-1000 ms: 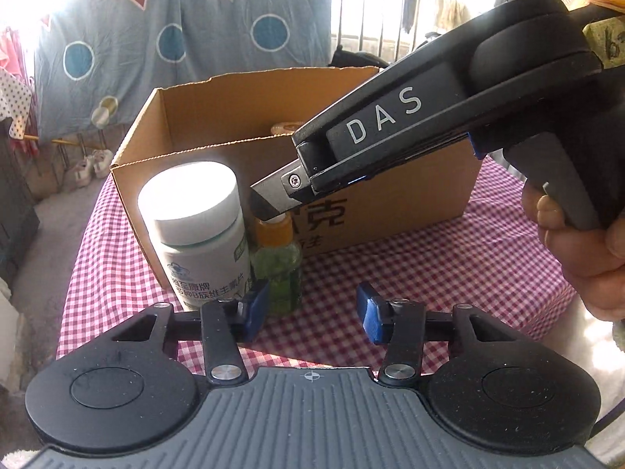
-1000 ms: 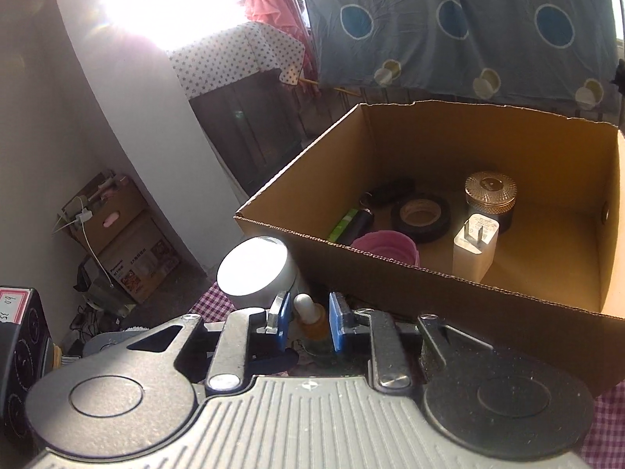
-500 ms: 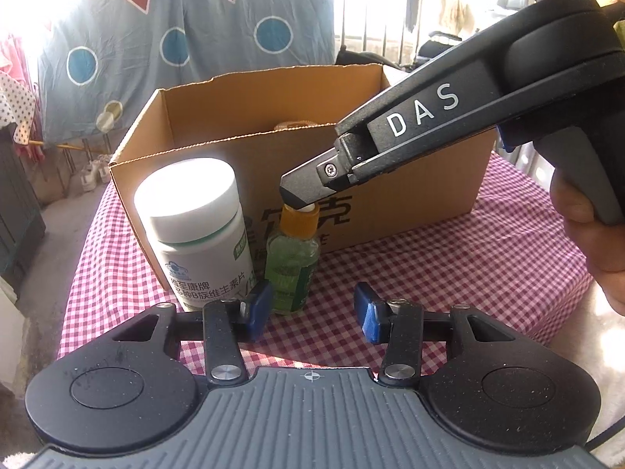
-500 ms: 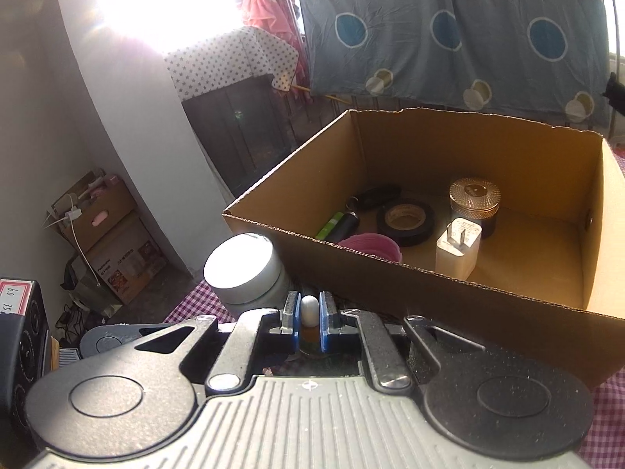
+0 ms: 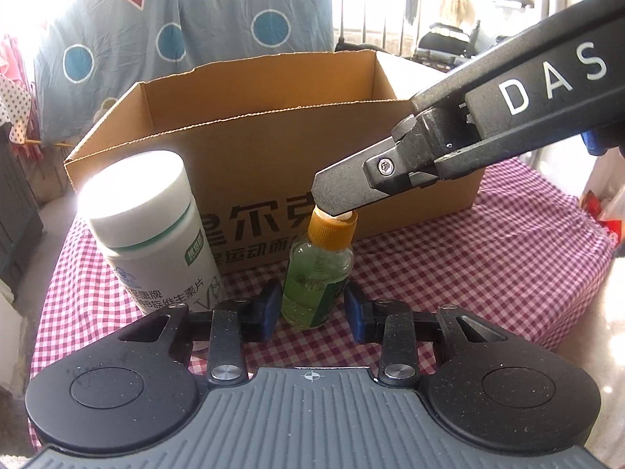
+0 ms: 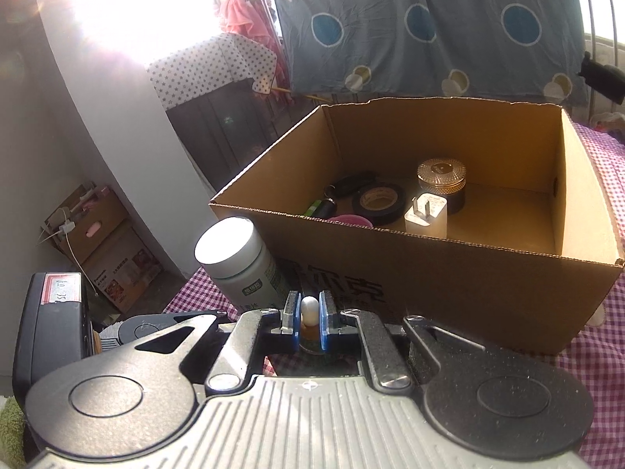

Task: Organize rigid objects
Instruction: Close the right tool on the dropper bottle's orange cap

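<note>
A small green glass bottle (image 5: 315,277) with an orange cap stands on the checked cloth in front of a cardboard box (image 5: 250,156). My right gripper (image 6: 309,322) is shut on the bottle's white tip (image 6: 309,310); in the left wrist view it comes in from the upper right and its fingers (image 5: 336,195) clamp the bottle's top. My left gripper (image 5: 312,306) is open, its blue pads on either side of the bottle's base, apart from it. A white pill jar (image 5: 150,230) stands just left of the bottle and also shows in the right wrist view (image 6: 238,265).
The box (image 6: 449,258) holds a tape roll (image 6: 378,202), a white charger plug (image 6: 426,218), a gold-lidded jar (image 6: 441,181), a pink item and dark small items. A red-checked cloth (image 5: 508,258) covers the table. A patterned sheet hangs behind.
My right gripper closed on the bottle's tip. My left gripper moved in, so the bottle now stands between its open pads.
</note>
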### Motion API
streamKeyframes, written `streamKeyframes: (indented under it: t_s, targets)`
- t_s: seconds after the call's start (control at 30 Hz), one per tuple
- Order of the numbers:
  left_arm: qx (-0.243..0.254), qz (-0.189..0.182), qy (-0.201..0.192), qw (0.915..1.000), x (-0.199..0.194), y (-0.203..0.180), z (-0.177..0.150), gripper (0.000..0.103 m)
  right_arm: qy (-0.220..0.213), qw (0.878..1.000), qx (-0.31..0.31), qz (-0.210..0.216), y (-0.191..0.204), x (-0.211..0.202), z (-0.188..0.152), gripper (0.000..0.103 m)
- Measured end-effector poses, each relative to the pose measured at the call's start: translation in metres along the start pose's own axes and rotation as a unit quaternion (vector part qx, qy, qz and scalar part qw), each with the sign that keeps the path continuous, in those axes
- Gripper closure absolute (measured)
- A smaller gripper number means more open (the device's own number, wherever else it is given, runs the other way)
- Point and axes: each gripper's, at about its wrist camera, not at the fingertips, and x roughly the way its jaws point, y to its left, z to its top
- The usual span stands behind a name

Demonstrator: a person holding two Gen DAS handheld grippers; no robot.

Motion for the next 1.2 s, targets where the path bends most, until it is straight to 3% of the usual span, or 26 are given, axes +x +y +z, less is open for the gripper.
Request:
streamKeyframes:
  t_s: [0.23,0.73,1.2]
  targets:
    - [0.01,-0.015,-0.005,0.9998,0.005,-0.007,0.004,0.069,0.002,1.0,0.008,-0.011,-0.008,-0.008,-0.004,0.092]
    - [0.016,-0.007,0.005,0.9998,0.022,-0.016,0.011,0.065,0.001,1.0,0.025,-0.008,-0.022,-0.008,-0.001,0.092]
    - [0.016,0.0,-0.004,0.9999,0.014,-0.028,0.011,0.07,-0.003,1.0,0.016,-0.009,-0.012,-0.015,0.0,0.092]
